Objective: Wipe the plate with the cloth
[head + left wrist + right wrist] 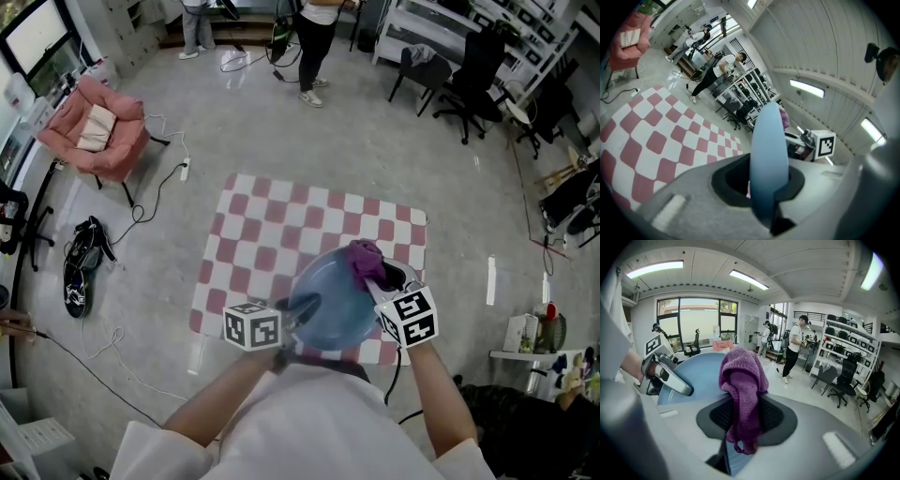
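1. A person stands over a small table [272, 225] with a red-and-white checked top, holding a two-jaw gripper in each hand.
2. The left gripper [298, 314] is clamped on the near-left rim of a pale blue plate [333, 305]. It holds the plate up off the table, tilted, above the table's near edge. In the left gripper view the plate shows edge-on between the jaws.
3. The right gripper [380, 278] is clenched on a bunched purple cloth [367, 256], which lies against the plate's far-right rim.
4. The wiping step appears to be just starting or under way: the cloth meets the plate, but most of the blue face is uncovered.
5. The next move likely calls for sweeping the cloth across that face while the left grip braces against the push.
6. No brand, label or readable writing shows. The only print is the black-and-white square markers [253, 328] on the grippers' cubes.
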`<state>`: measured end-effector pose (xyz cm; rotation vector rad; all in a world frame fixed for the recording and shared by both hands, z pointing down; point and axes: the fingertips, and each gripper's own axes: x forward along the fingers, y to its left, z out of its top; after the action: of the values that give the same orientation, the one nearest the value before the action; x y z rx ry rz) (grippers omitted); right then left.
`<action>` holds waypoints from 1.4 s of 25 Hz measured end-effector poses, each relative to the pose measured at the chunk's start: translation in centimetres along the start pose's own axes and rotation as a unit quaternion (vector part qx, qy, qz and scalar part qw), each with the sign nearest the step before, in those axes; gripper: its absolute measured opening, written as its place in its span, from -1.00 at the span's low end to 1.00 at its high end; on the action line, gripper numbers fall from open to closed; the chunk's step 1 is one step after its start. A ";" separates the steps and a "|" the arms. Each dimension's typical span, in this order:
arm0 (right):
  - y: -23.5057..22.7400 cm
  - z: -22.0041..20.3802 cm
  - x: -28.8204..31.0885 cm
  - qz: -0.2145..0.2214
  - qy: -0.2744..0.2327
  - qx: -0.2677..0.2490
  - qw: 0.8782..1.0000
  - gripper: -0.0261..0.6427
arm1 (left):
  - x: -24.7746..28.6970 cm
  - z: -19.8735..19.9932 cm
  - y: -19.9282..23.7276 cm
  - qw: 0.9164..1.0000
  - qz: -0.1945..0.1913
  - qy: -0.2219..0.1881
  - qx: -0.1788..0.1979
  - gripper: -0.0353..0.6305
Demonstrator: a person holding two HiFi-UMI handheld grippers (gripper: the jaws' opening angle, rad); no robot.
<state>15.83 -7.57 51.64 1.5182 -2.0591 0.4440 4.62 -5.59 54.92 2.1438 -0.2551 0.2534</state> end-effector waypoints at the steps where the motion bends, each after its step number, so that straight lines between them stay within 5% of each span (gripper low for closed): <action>1: 0.2 0.2 0.0 0.002 -0.002 -0.001 1.000 -0.58 | 0.1 -0.2 -0.1 1.000 -0.001 0.004 0.002 -0.73; 35: 9.3 4.1 1.3 0.151 -0.053 -0.014 0.987 -0.58 | 2.1 -0.6 -1.3 0.997 -0.010 0.053 0.055 -0.72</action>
<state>5.78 -7.98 49.59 1.2411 -2.3808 0.4527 6.89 -4.55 54.82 2.2329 -0.1611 0.3754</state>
